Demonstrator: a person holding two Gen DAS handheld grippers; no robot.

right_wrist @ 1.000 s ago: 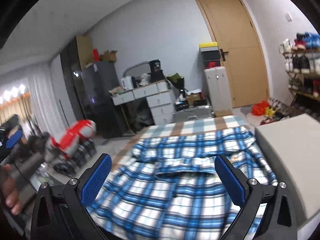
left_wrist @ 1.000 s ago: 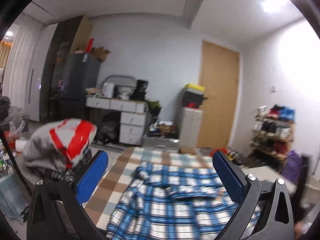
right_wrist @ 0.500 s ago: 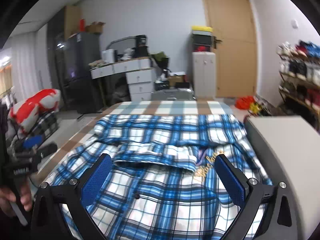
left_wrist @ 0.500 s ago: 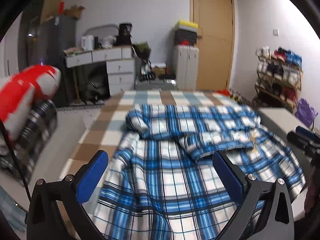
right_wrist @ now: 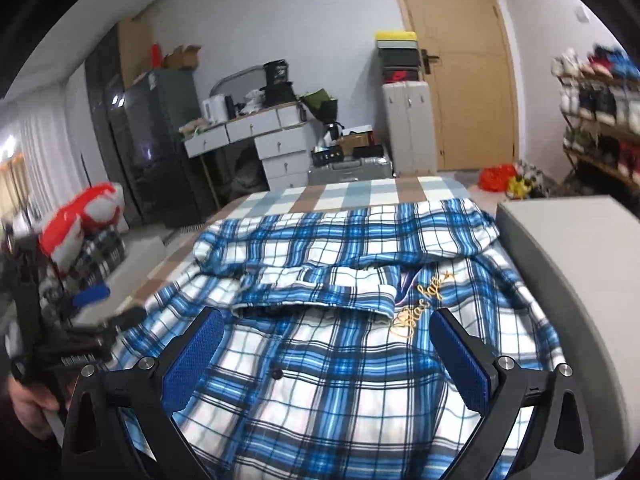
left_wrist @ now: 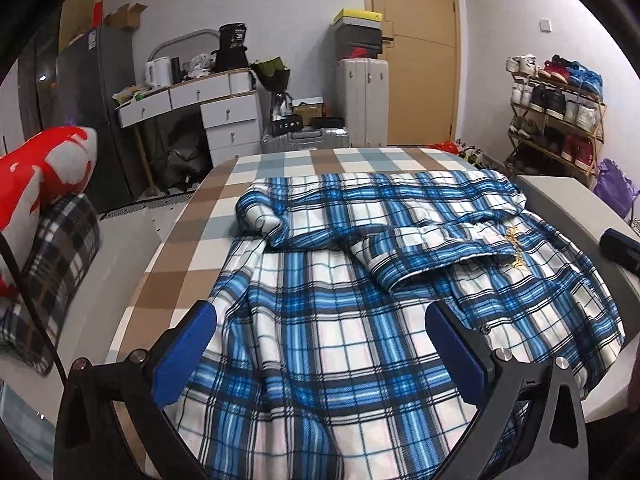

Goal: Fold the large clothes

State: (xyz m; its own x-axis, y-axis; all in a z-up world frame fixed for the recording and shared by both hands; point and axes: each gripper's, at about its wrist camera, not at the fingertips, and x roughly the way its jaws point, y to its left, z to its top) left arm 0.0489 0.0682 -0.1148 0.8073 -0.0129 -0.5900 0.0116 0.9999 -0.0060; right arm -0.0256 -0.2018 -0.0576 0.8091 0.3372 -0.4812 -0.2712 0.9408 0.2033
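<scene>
Plaid shirt (left_wrist: 360, 300) | spread flat; collar toward door (left_wrist: 416, 52) | jaws apart

Both wrist views look down along the bed toward the door (left_wrist: 412, 52), sharing the plaid shirt (left_wrist: 360, 300)
</scene>
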